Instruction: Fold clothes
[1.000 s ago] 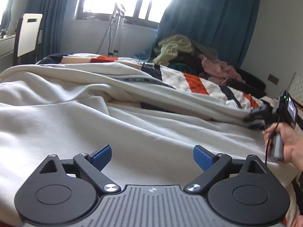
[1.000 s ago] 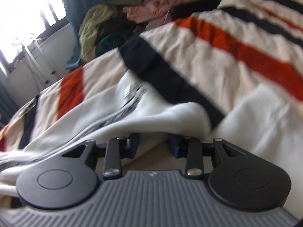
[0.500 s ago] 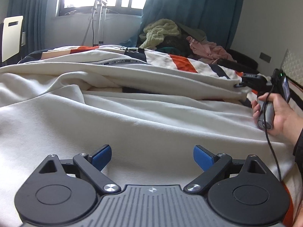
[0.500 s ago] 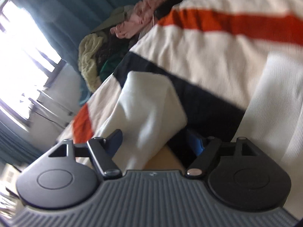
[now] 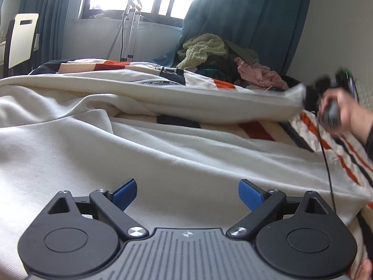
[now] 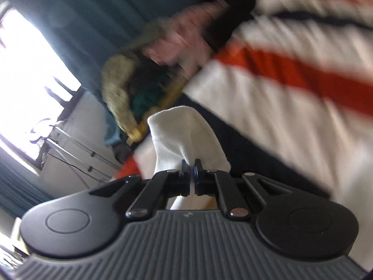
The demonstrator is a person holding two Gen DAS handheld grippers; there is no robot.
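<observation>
Cream sweatshirt [image 5: 144,144] spread across the striped bed cover [image 5: 326,144]. We see the right hand-held gripper [image 6: 191,171] pinching its cuff [image 6: 184,135], lifted; the left hand-held gripper [image 5: 187,190] hovers spread above the body. A thin pinch may slip, dropping the sleeve crooked.

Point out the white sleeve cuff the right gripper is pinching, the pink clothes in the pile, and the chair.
white sleeve cuff [image 6: 186,135], right wrist view, cuff's middle.
pink clothes [image 5: 258,73], left wrist view, bunched middle.
chair [image 5: 22,39], left wrist view, backrest.

Blurred clothes pile [image 6: 149,74], perhaps knitwear
</observation>
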